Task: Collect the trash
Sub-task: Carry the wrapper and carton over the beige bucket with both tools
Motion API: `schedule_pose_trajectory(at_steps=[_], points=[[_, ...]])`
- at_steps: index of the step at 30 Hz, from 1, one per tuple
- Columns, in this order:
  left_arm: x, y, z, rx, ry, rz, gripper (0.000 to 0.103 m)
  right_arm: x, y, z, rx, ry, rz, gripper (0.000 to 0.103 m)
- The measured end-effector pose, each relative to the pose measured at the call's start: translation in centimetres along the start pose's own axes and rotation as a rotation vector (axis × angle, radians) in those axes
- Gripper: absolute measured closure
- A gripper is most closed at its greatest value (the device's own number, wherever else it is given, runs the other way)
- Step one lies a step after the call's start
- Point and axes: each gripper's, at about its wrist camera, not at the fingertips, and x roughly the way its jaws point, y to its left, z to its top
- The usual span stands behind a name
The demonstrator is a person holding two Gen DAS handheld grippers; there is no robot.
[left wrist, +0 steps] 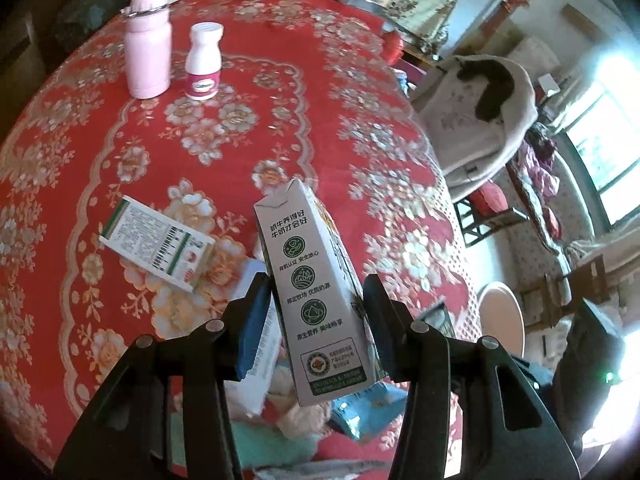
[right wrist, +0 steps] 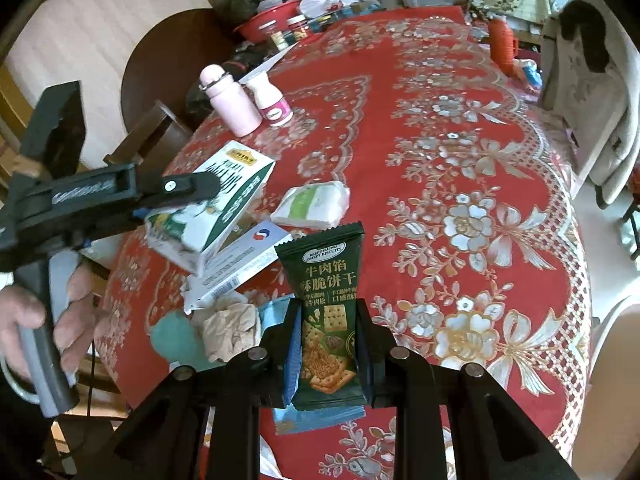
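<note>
My left gripper (left wrist: pixel 316 320) is shut on a white and green milk carton (left wrist: pixel 316 296) and holds it above a pile of trash at the table's near edge; the carton also shows in the right wrist view (right wrist: pixel 212 208). My right gripper (right wrist: pixel 328 344) is shut on a dark green biscuit wrapper (right wrist: pixel 326 312), held upright above the pile. The pile holds a crumpled tissue (right wrist: pixel 230 330), a flat white box (right wrist: pixel 240 266) and a blue wrapper (left wrist: pixel 360 408). A white tissue pack (right wrist: pixel 312 204) lies on the cloth. A flat medicine box (left wrist: pixel 158 242) lies to the left.
A red floral tablecloth (left wrist: pixel 280 120) covers the round table. A pink flask (left wrist: pixel 147 44) and a white pill bottle (left wrist: pixel 204 62) stand at the far left. A chair with a grey coat (left wrist: pixel 480 120) stands right of the table. Clutter sits at the far edge.
</note>
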Motion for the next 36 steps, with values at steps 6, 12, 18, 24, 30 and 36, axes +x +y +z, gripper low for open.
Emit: schedule_pose_trajectory(at_steps=[6, 12, 18, 24, 30, 36], points=[[0.0, -2.5, -1.3, 0.046, 0.019, -0.021, 0.057, -1.3, -1.1, -0.6, 0.025, -0.020, -0.025, 0.080], [-0.2, -6.5, -2.5, 0.120, 0.020, -0.054, 0.057, -3.4, -3.4, -1.7, 0.073, -0.050, -0.074, 0.080], [0.5, -11.3, -4.0, 0.201, 0.045, -0.096, 0.057, -5.9, -6.5, -3.3, 0.139, -0.084, -0.125, 0.080], [1.7, -16.3, -5.6, 0.271, 0.076, -0.140, 0.057, -8.9, -10.2, -5.3, 0.220, -0.119, -0.177, 0.080], [3.3, -21.2, -7.3, 0.336, 0.107, -0.177, 0.057, -11.9, -14.3, -7.7, 0.312, -0.146, -0.232, 0.080], [5.4, -25.2, -8.7, 0.377, 0.140, -0.198, 0.057, -14.1, -17.7, -9.7, 0.373, -0.156, -0.272, 0.080]])
